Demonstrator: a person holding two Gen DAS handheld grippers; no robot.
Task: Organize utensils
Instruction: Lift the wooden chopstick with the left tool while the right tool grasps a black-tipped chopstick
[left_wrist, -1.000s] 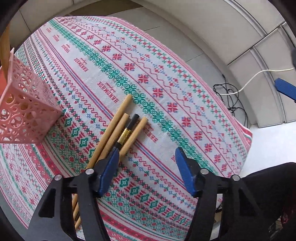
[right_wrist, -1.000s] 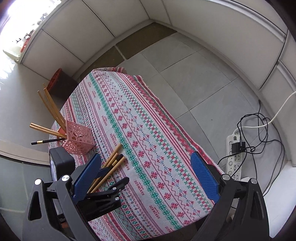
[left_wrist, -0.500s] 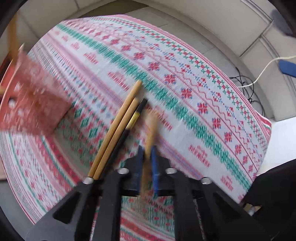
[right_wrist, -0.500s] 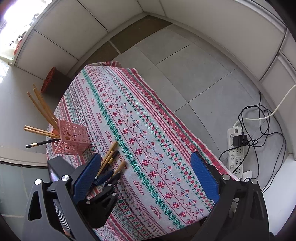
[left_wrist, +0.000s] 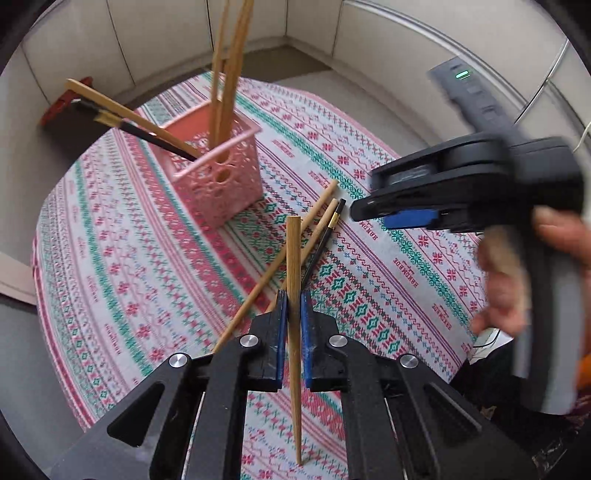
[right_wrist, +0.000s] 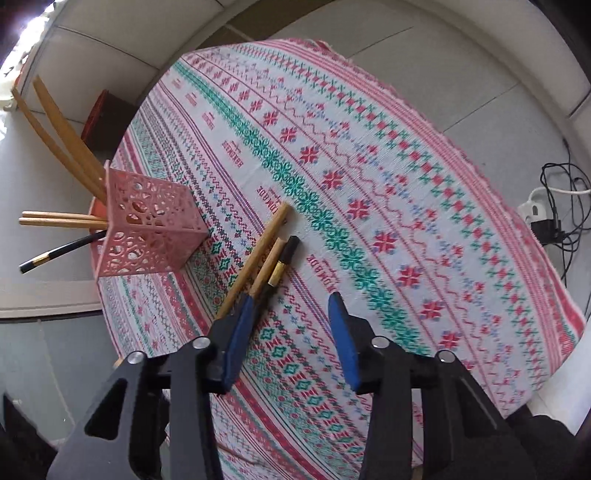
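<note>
A patterned tablecloth fills mid-frame; a power strip with black cables lies at right.

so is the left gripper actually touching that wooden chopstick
Touching: the left wrist view shows the left gripper with both blue pads clamped on the wooden chopstick.

Patterned tablecloth bears pink holder (perforated) and three chopsticks.
</note>
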